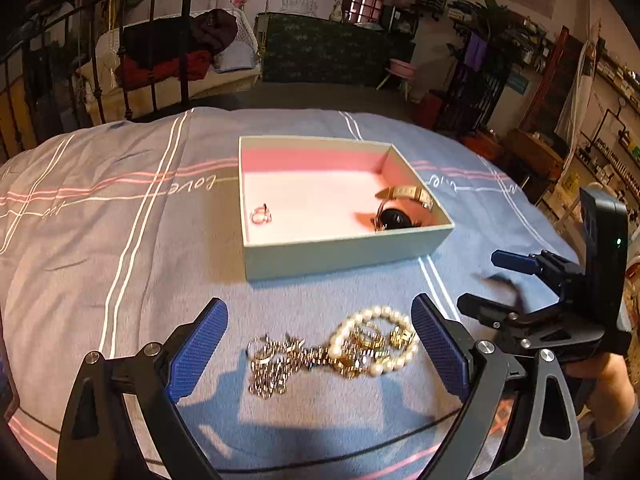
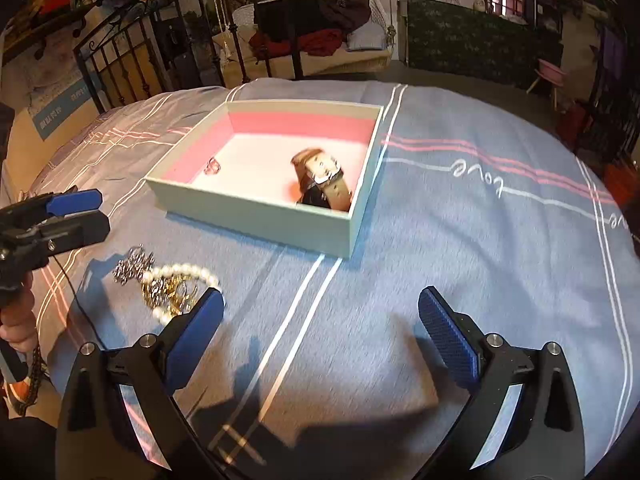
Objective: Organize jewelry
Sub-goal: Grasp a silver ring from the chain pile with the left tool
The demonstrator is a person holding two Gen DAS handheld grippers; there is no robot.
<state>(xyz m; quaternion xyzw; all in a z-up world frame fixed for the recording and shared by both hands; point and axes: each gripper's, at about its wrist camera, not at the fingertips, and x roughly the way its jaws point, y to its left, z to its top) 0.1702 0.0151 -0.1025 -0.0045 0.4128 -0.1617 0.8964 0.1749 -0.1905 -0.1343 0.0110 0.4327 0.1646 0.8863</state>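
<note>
Jewelry heap on striped blue bedspread

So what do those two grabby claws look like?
Both match. The left gripper and right gripper have black curved frames with silver bolts. Their fingers wear flat blue pads with a bumpy grid texture. The right one has a black block behind it with a tiny green light. A thin black cable trails from the left one.
</note>
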